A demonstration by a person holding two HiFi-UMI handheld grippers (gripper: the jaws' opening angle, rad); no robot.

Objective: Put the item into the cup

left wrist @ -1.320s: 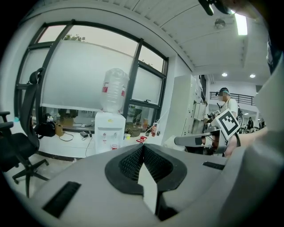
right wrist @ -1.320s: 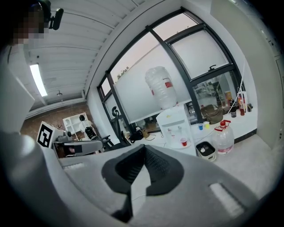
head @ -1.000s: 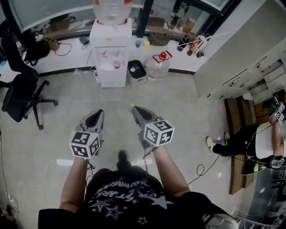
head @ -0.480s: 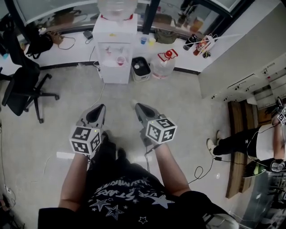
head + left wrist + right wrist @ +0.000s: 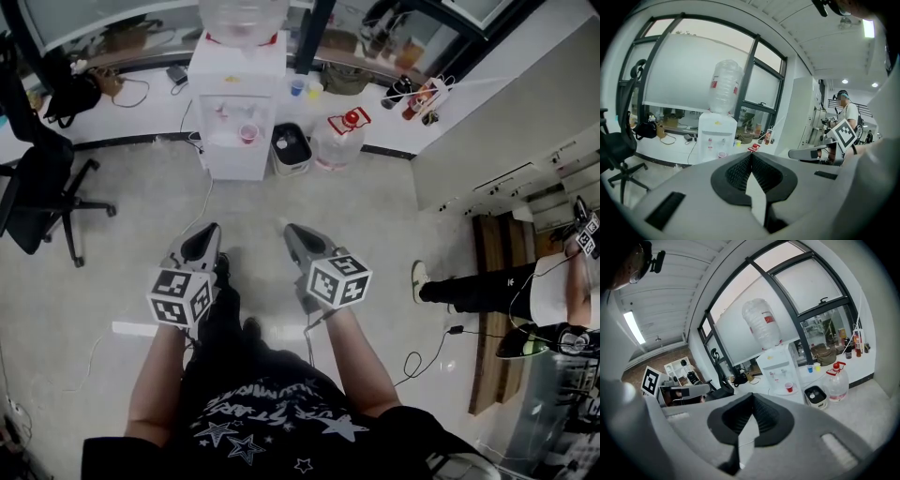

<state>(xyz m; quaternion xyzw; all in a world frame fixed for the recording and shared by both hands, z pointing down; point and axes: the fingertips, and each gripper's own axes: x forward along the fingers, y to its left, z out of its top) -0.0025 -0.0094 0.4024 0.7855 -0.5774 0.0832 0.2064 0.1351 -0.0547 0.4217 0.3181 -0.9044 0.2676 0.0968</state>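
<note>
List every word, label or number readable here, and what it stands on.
None reads clearly.
Black star-print T-shirt: white lettering, too blurred.
Clear water bottle on the white dispenser: red label, too small.
Left hand-held gripper and right hand-held gripper: square markers only, no words.

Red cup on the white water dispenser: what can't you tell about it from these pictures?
- Inside of the red cup: too small in every view to tell whether it is empty.
- Clear bottle on the white water dispenser: top cut off by the head view's upper edge.
- The item to go in: not recognisable anywhere.
</note>
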